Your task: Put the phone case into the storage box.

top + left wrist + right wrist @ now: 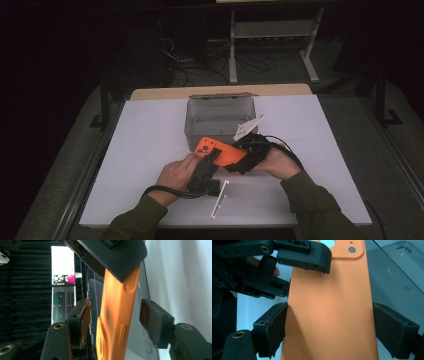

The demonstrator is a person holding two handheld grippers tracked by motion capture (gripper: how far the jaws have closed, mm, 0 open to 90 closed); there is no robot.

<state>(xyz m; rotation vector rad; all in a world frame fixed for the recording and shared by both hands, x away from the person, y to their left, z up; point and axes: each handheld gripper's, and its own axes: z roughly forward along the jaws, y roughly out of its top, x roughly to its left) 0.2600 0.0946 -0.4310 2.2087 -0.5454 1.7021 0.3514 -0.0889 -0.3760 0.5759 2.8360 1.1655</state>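
Note:
An orange phone case (225,152) is held in the air in front of the grey bin. My right gripper (245,156) is shut on it. In the right gripper view its pads (274,327) press on the two long edges of the case (332,302). My left gripper (212,159) reaches the camera-hole end from the left. In the left gripper view the case (117,312) stands edge-on between the pads (152,322), with a gap on each side, so the left gripper (115,320) is open around it.
A clear grey bin (220,112) stands just behind the hands at mid-table, and its wall (397,270) lies close behind the case. A thin white bar (220,197) shows beside the left gripper near the table's front edge. White tabletop (325,150) spreads to both sides.

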